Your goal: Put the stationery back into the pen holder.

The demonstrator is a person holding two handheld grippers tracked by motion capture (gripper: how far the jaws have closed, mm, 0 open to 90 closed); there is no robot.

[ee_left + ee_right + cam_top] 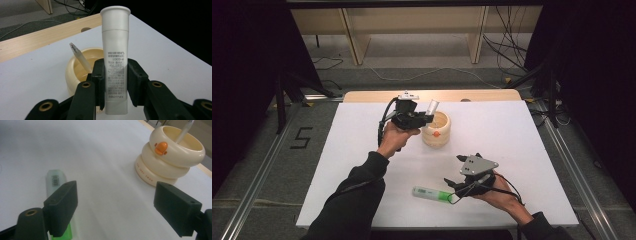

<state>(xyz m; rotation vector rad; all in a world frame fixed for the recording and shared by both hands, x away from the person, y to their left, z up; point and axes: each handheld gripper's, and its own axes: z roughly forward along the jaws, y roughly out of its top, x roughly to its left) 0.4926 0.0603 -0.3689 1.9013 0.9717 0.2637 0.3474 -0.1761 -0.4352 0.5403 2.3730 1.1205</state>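
Left gripper (115, 85) is clamping an upright white plastic tube (115, 57) just beside the cream ringed holder (72, 72), while the right gripper (115, 207), jaws spread, is hovering over the green highlighter (56, 182).

The high view looks forward and down over the whole bench (362, 130); both gripper views sit close, sharing the cream holder (75, 67).
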